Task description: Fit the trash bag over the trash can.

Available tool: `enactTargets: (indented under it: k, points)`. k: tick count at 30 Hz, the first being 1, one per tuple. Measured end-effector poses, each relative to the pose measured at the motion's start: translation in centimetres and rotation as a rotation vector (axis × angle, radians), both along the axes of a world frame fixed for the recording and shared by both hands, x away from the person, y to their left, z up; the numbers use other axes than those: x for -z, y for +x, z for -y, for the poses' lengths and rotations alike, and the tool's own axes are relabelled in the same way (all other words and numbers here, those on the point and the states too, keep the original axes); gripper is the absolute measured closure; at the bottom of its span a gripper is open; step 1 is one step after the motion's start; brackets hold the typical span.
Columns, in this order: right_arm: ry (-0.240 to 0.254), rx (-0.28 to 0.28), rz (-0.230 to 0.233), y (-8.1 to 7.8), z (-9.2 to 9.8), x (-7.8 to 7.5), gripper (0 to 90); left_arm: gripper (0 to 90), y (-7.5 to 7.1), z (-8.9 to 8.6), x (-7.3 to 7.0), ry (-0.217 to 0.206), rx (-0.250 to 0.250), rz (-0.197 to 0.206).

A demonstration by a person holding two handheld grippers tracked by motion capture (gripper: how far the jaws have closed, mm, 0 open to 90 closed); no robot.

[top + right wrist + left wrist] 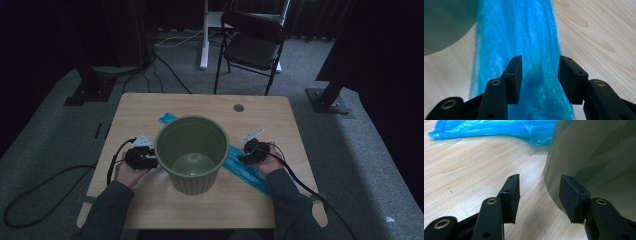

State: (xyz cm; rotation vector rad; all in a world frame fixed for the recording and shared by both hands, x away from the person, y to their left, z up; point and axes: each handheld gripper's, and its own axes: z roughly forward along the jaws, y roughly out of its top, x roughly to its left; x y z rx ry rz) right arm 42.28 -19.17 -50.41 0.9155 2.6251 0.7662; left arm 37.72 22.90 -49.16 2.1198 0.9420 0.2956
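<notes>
A green plastic bucket (192, 151) stands upright in the middle of the wooden table (150, 107), with nothing inside it. A long blue plastic bag (246, 171) lies flat behind and to the right of it. My left gripper (145, 159) sits at the bucket's left wall (594, 157), jaws open, one pad (571, 195) close against the wall; whether it touches I cannot tell. My right gripper (246, 156) hovers over the blue bag (529, 45), jaws open with the bag lying below the gap (539, 80).
A black folding chair (252, 42) and a white stand (205, 35) are on the carpet beyond the table. A round cable hole (238, 107) is near the far edge. Cables (310, 190) trail from both grippers off the near side.
</notes>
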Motion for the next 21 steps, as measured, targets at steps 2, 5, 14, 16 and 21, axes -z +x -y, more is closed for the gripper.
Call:
enactTargets:
  k: [2, 5, 14, 16, 21]
  points:
    - [0.002, 0.022, -0.014, 0.6, 0.0, 0.3, 50.4, 51.2, 0.0, 0.0, 0.0, -0.002, 0.001, 0.0]
    - [0.005, 0.034, -0.034, 1.1, 0.0, 0.6, 47.8, 51.0, 0.0, 0.0, 0.0, -0.001, 0.002, 0.0]
    - [-0.012, 0.051, -0.096, 2.2, -0.5, 1.7, 38.6, 50.9, -0.1, 0.0, 0.0, 0.004, 0.005, 0.003]
    - [-0.006, 0.054, -0.093, 2.2, -0.6, 1.8, 39.1, 50.9, -0.1, 0.0, 0.0, 0.003, 0.005, 0.002]
    - [-0.006, 0.051, -0.089, 1.9, -0.7, 1.7, 45.7, 50.9, -0.1, 0.0, 0.0, 0.002, 0.005, 0.002]
